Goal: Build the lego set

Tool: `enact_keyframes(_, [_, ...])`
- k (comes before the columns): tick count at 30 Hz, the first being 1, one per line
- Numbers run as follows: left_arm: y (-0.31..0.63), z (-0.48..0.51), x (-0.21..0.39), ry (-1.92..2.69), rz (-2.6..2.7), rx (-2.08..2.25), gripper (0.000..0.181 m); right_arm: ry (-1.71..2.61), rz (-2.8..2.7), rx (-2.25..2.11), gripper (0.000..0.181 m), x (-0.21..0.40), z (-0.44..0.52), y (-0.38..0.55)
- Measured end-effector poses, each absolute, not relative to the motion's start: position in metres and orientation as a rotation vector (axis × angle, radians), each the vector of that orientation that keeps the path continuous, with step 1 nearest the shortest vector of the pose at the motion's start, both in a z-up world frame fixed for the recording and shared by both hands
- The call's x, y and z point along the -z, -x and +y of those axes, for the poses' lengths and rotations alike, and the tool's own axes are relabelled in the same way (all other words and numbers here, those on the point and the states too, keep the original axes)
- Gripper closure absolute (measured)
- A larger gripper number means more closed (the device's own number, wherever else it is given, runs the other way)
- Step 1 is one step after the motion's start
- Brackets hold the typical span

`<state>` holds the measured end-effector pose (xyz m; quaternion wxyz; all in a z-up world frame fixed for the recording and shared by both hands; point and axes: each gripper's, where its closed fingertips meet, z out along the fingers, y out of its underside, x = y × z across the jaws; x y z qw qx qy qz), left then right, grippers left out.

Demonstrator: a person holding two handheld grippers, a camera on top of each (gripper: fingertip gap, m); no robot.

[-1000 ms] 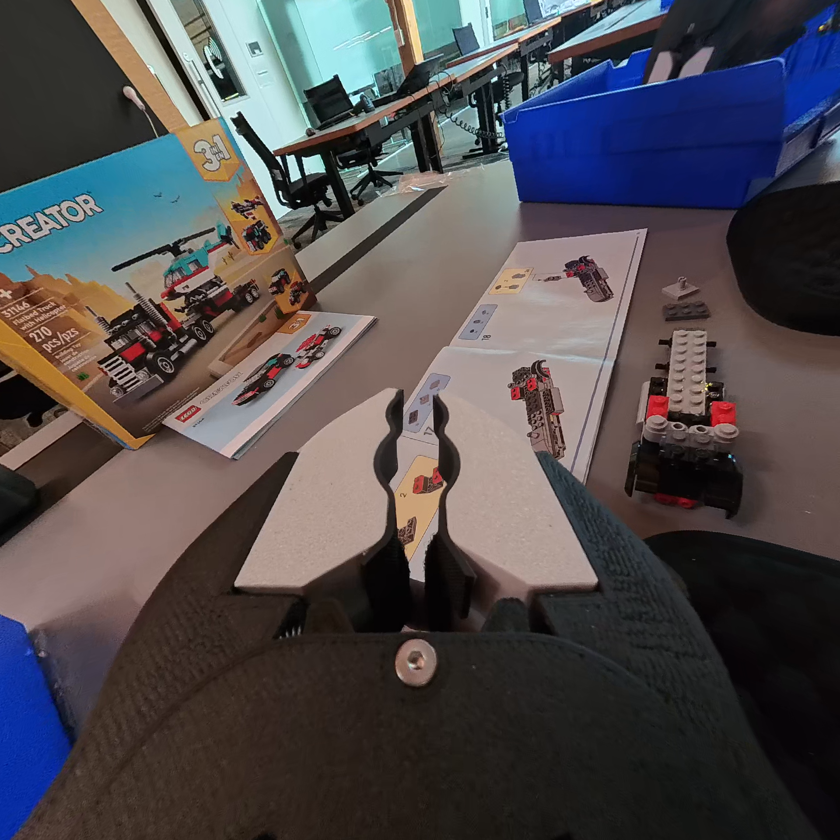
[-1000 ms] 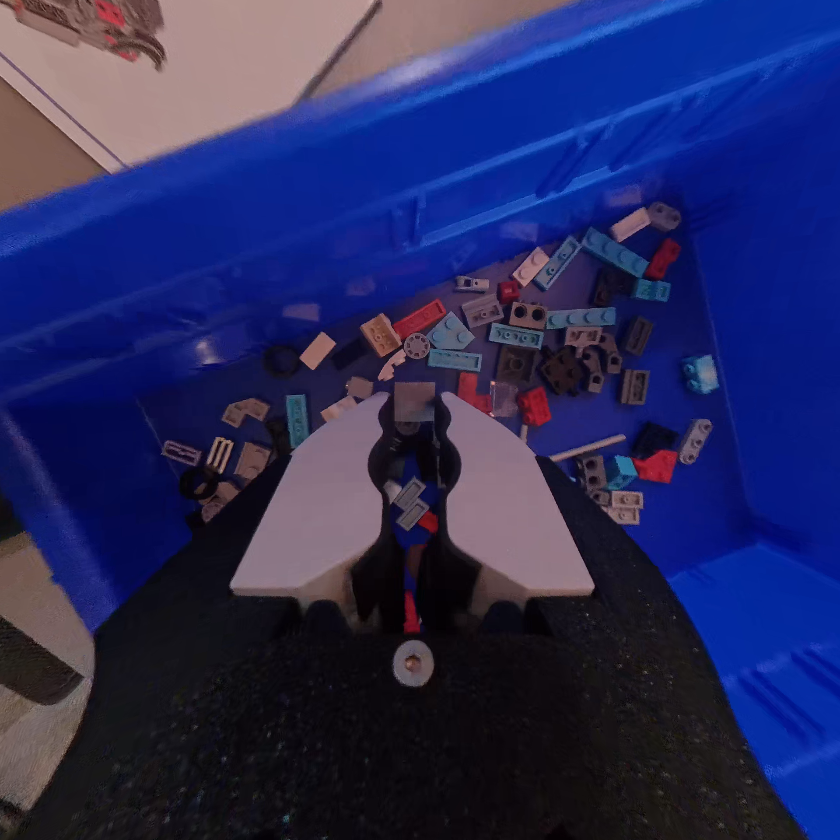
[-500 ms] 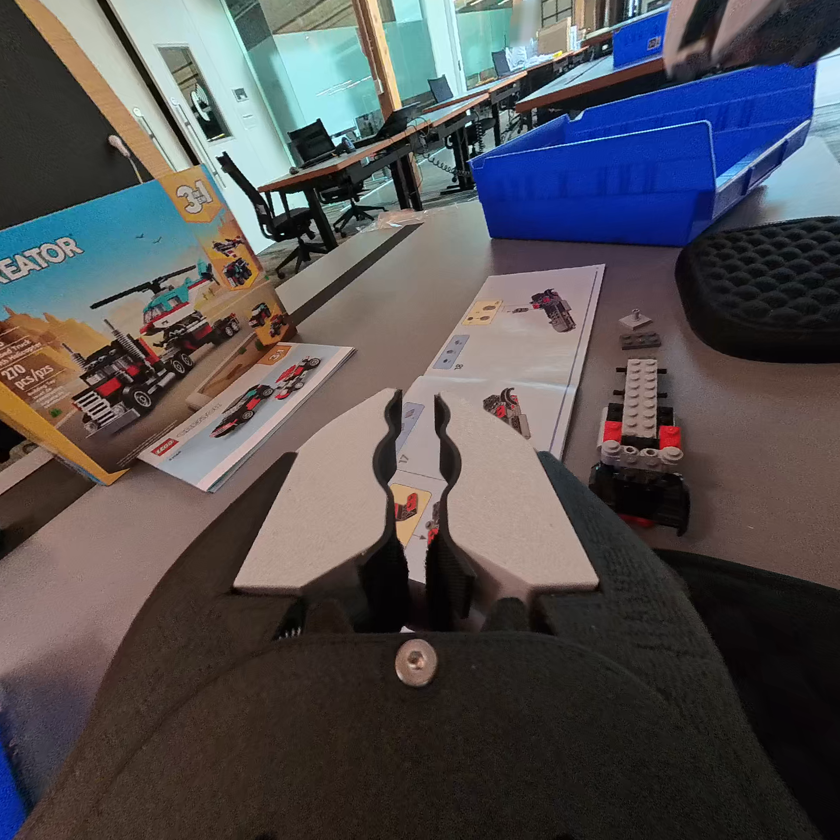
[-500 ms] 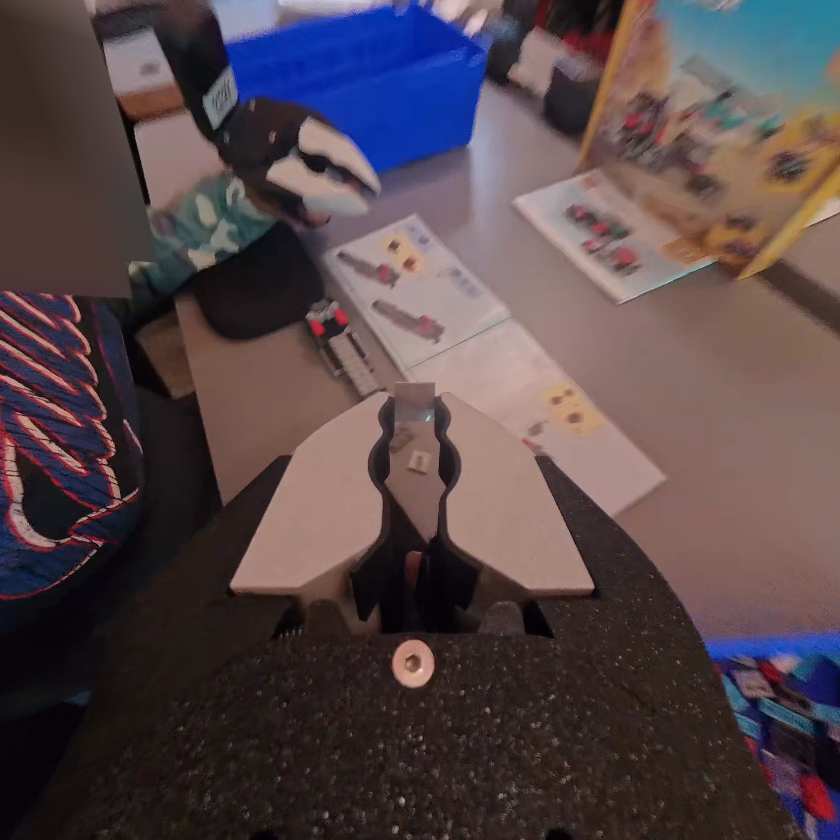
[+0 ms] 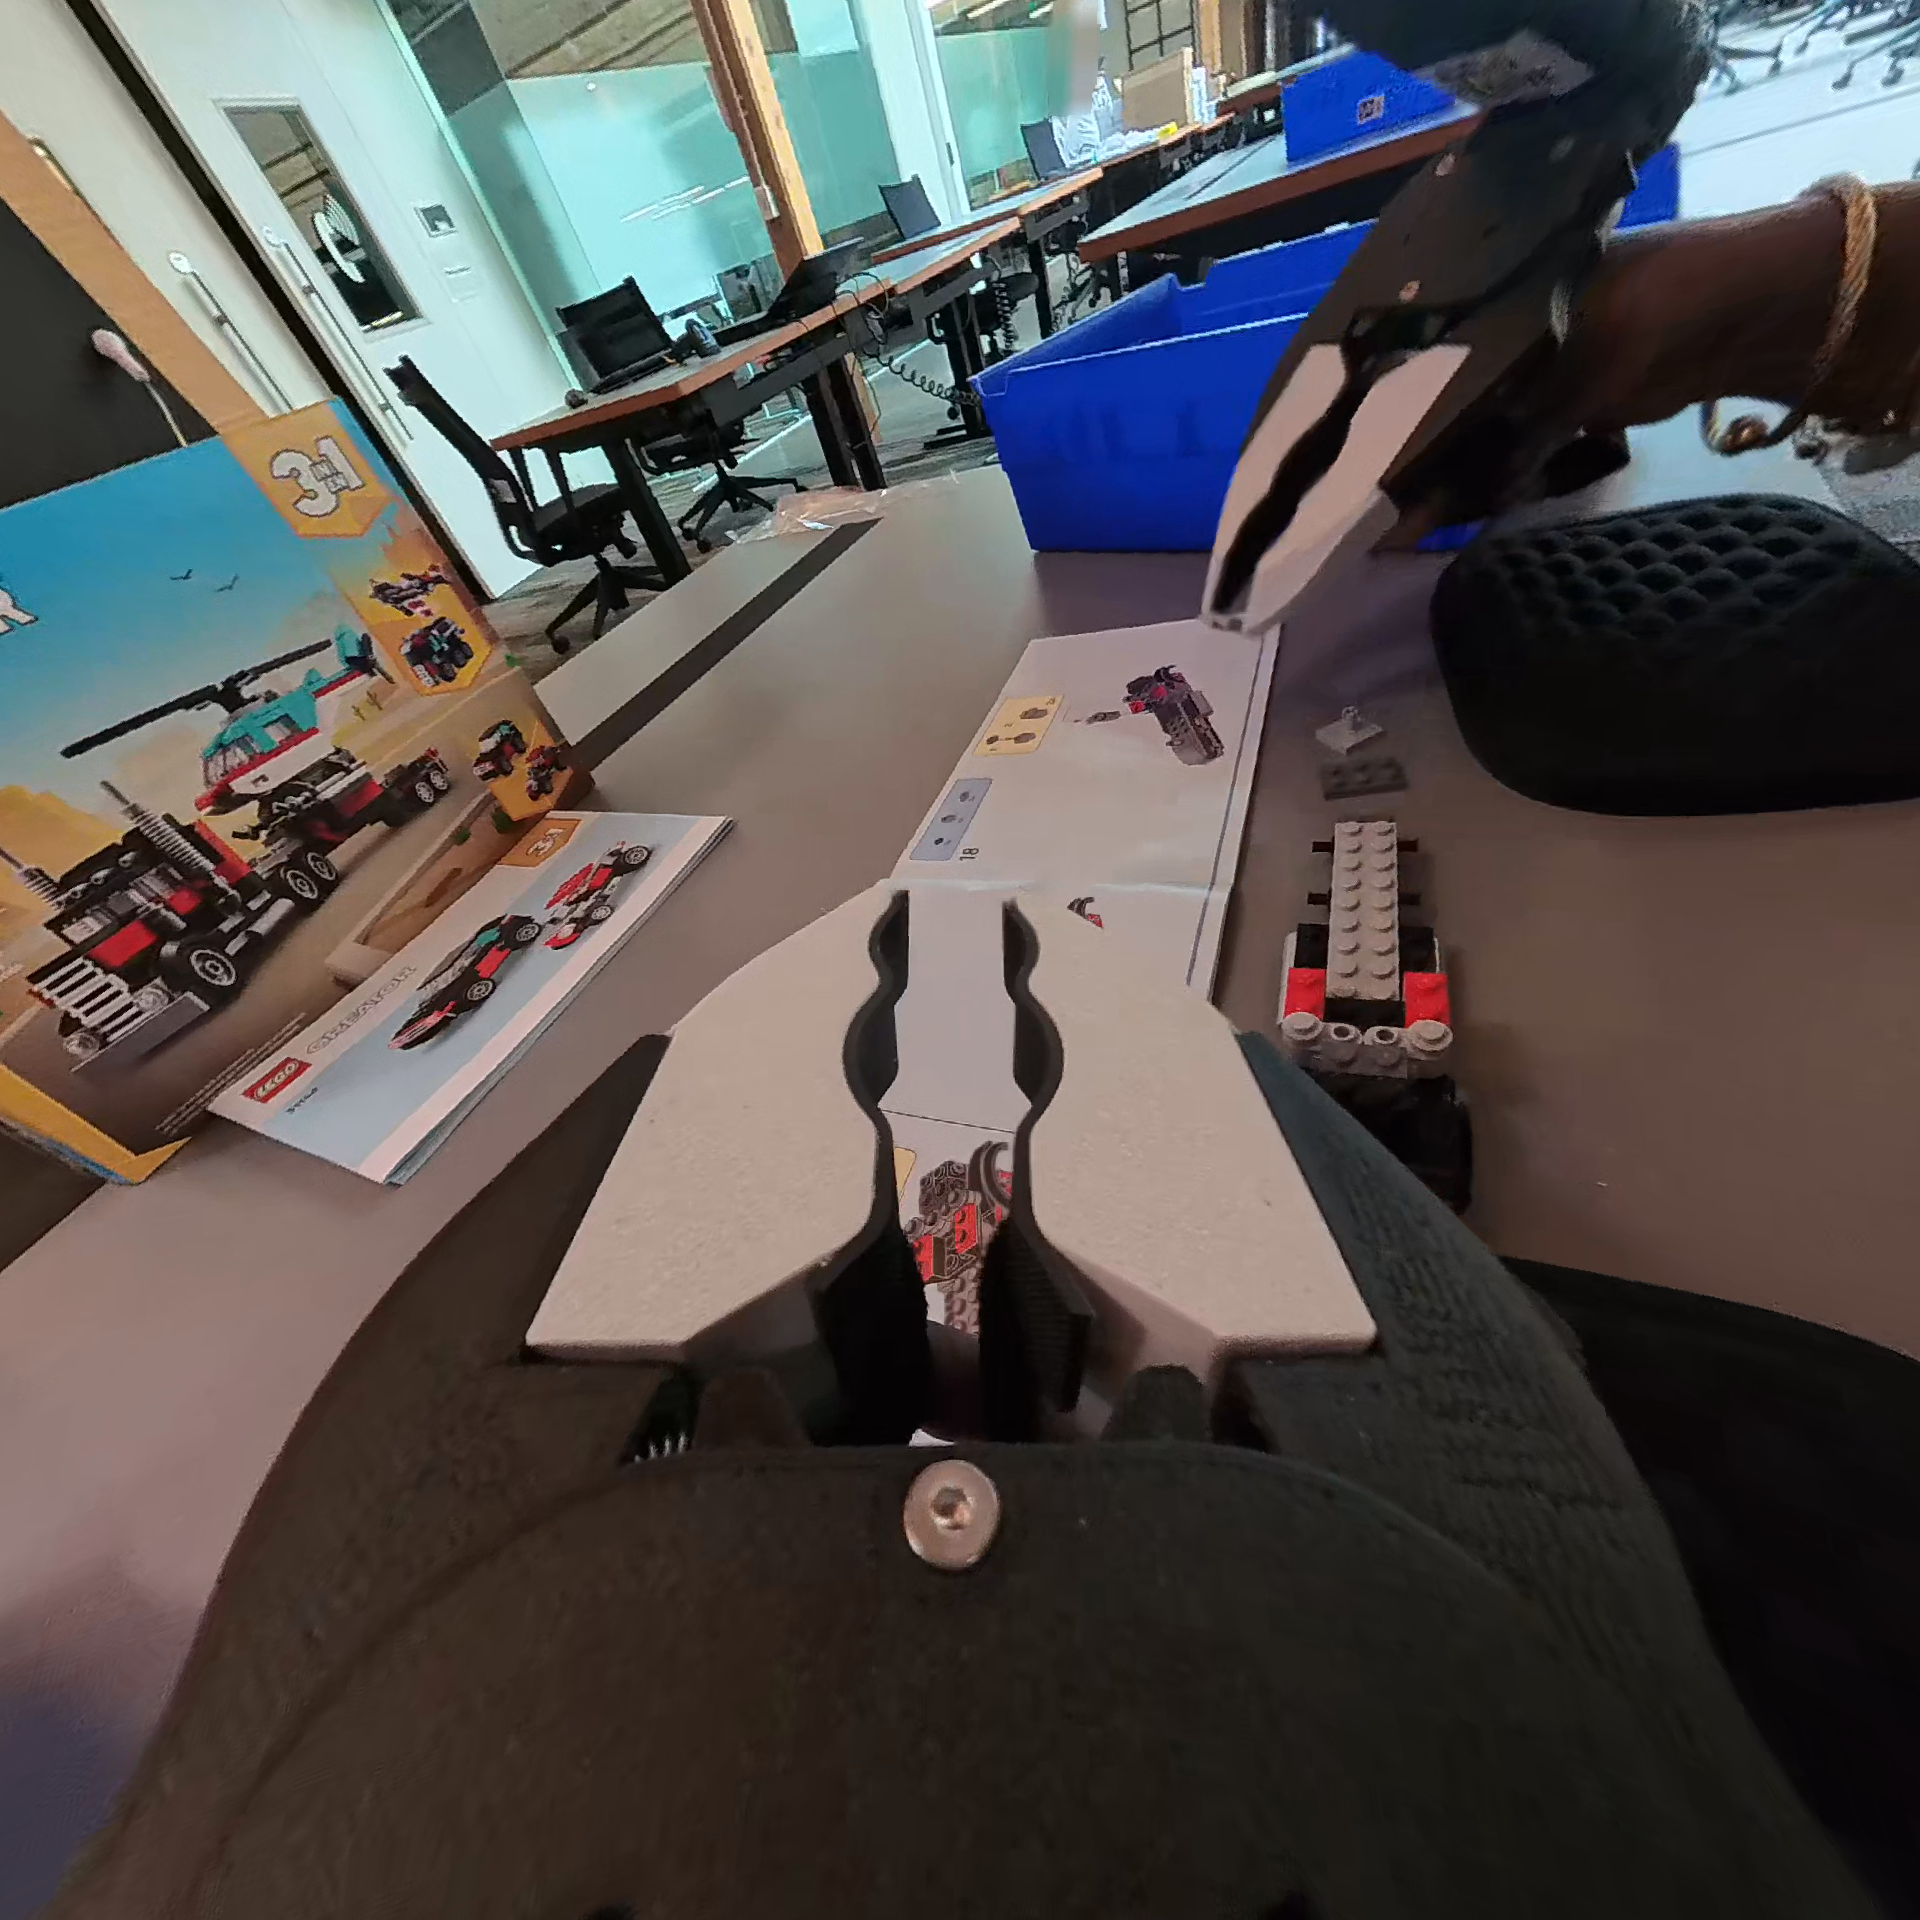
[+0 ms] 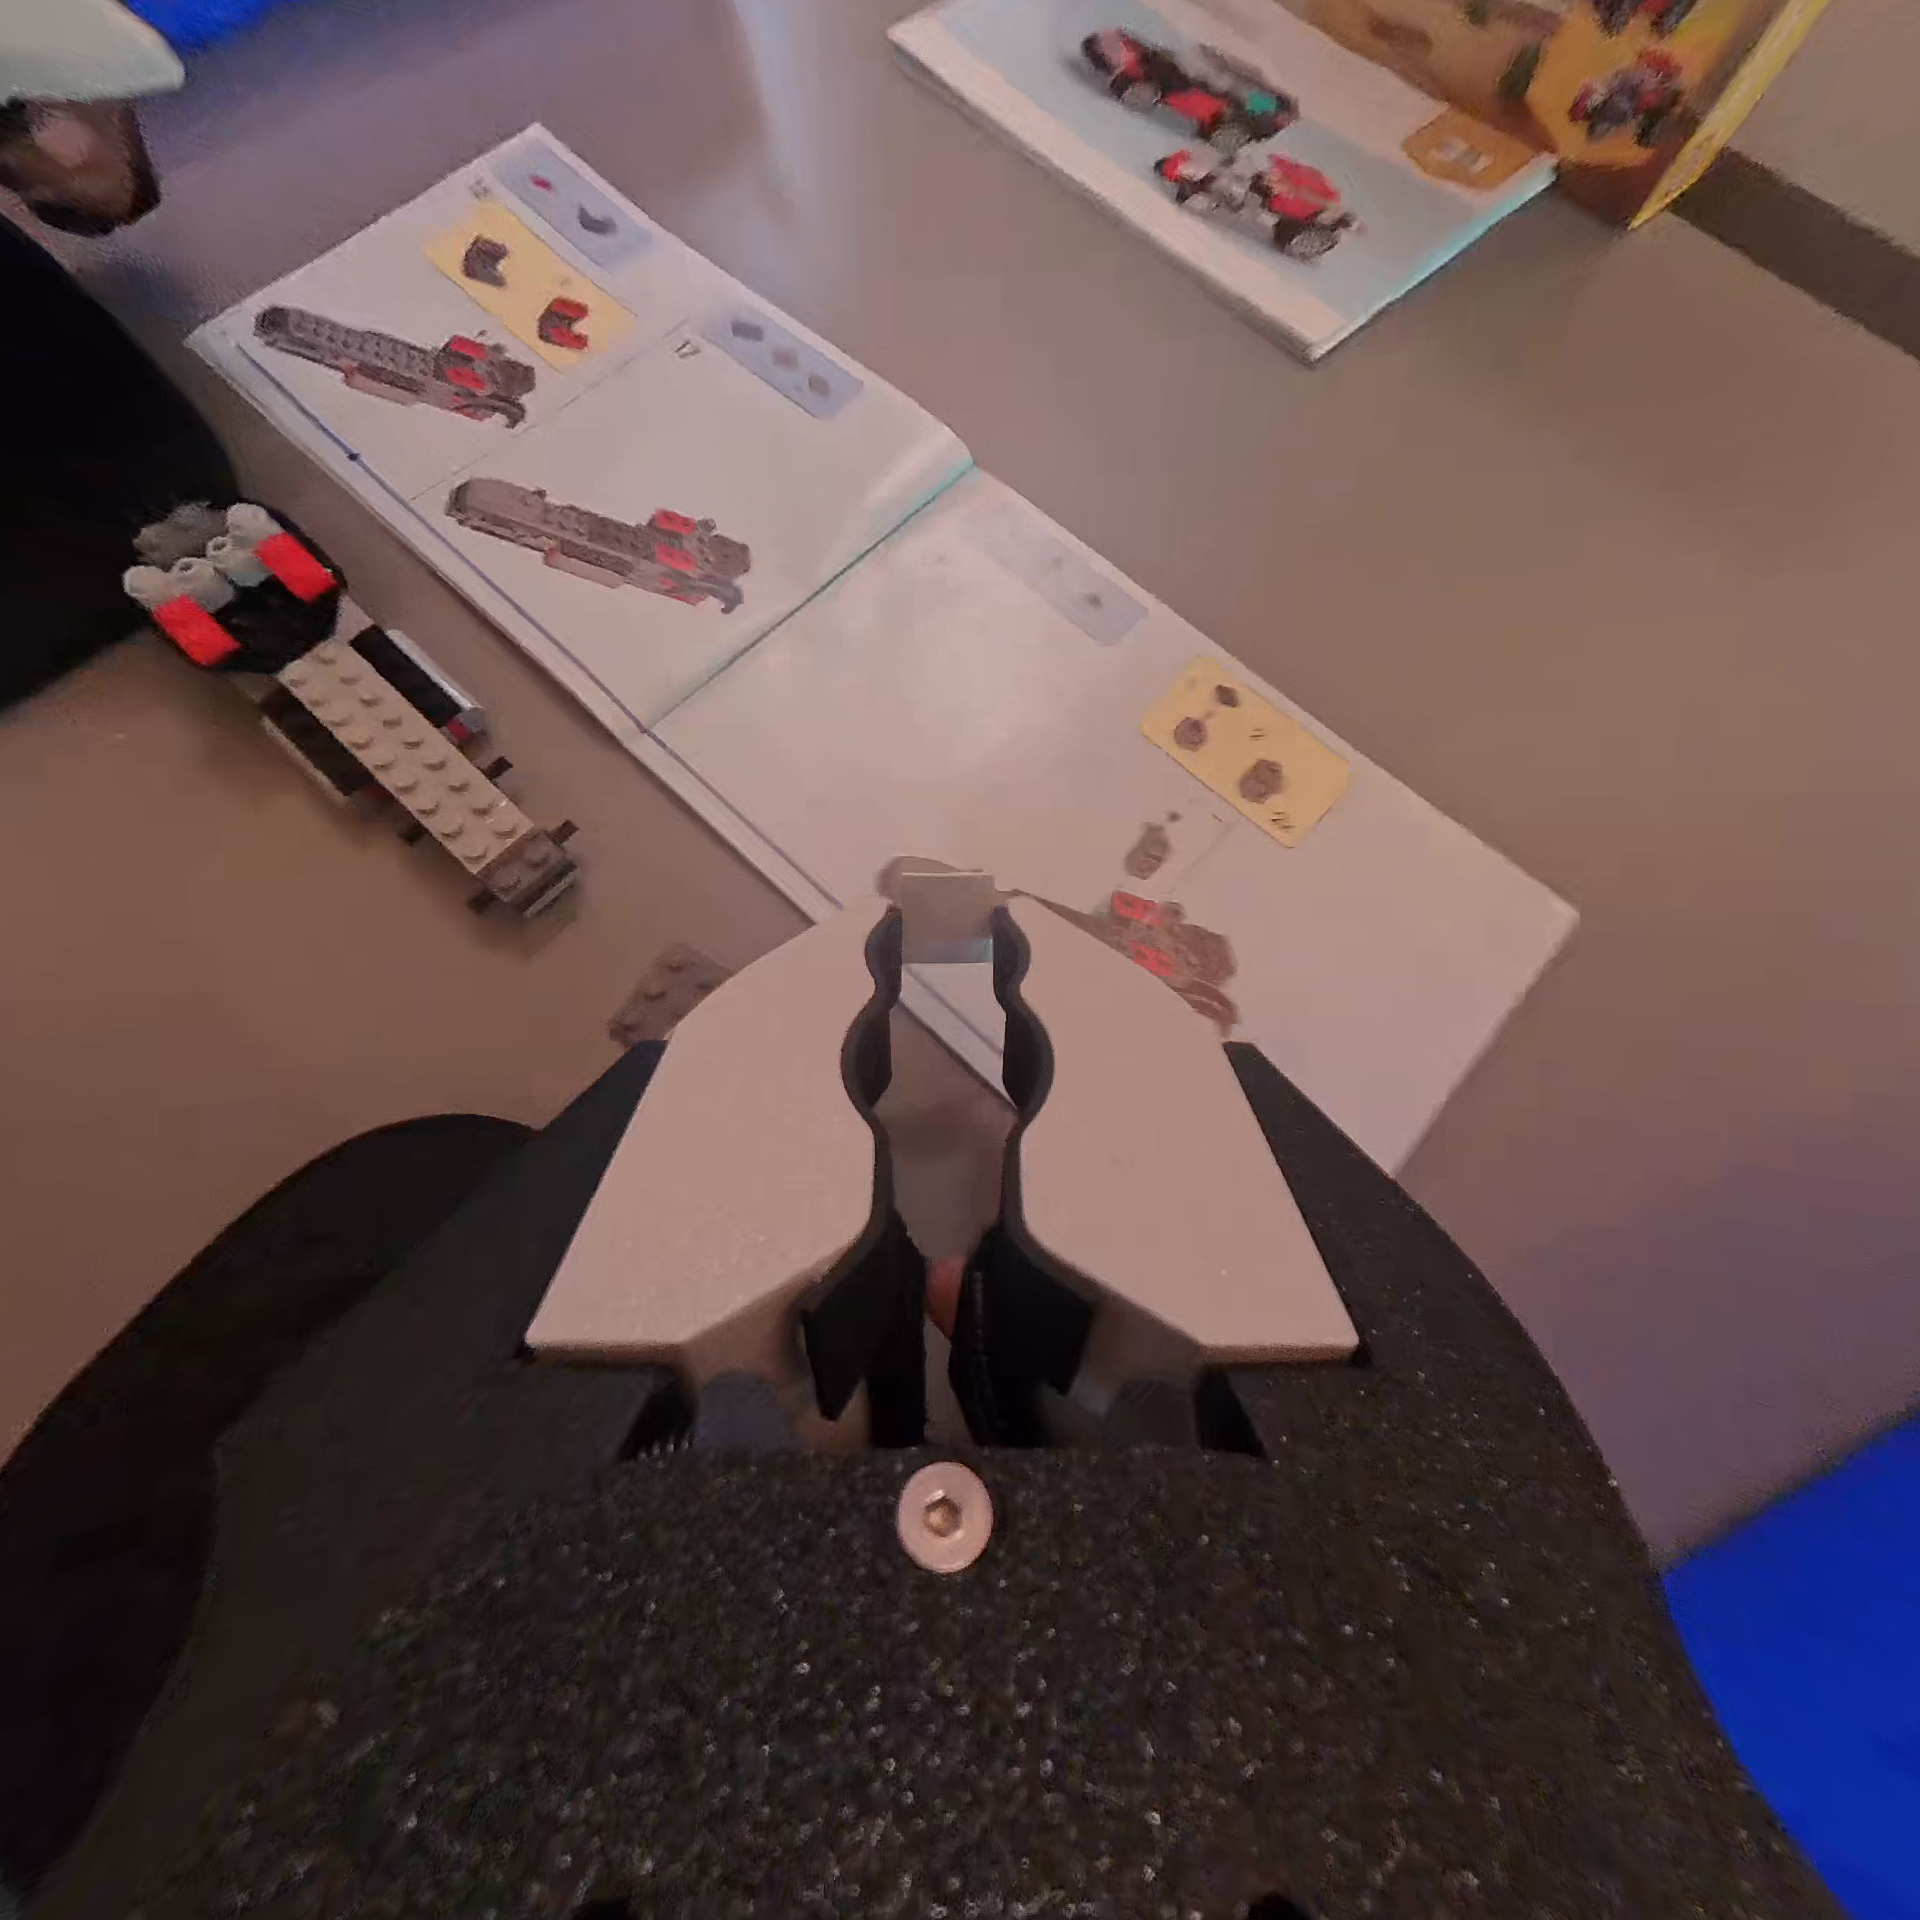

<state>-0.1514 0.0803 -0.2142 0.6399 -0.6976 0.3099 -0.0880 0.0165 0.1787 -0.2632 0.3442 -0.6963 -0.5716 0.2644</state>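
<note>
Above the open instruction booklet (image 6: 790, 582), a small grey piece (image 6: 943, 927) is pinched in the right tool (image 6: 943, 920).
The left tool (image 5: 954, 914), parted and empty, is best closed on the part-built truck (image 6: 353, 707) before pressing.

Black, red and grey truck build (image 5: 1366, 997) — blue bin (image 5: 1132, 436), black dimpled pad (image 5: 1683, 644), grey table (image 5: 1714, 1039).
</note>
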Motion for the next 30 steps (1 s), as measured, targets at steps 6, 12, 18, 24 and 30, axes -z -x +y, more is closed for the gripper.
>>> enact_keyframes(6, [0.135, 0.075, 0.221, 1.616, 0.768, 0.314, 0.156, 1.800, -1.561, -0.670, 0.164, 0.260, 0.187, -0.040])
enact_keyframes(12, [0.106, 0.068, 0.222, 1.701, 0.860, 0.472, 0.142, 1.800, -1.841, -0.528, 0.165, 0.280, 0.164, -0.043])
enact_keyframes(18, [0.079, 0.063, 0.234, 1.819, 1.014, 0.508, 0.134, 1.914, -1.919, -0.400, 0.164, 0.302, 0.162, -0.047])
enact_keyframes(24, [0.071, 0.065, 0.248, 1.903, 1.093, 0.478, 0.131, 1.894, -1.881, -0.460, 0.155, 0.291, 0.162, -0.040])
enact_keyframes(30, [0.073, 0.063, 0.251, 1.954, 1.191, 0.517, 0.131, 1.455, -1.956, -0.865, 0.150, 0.250, 0.116, 0.012])
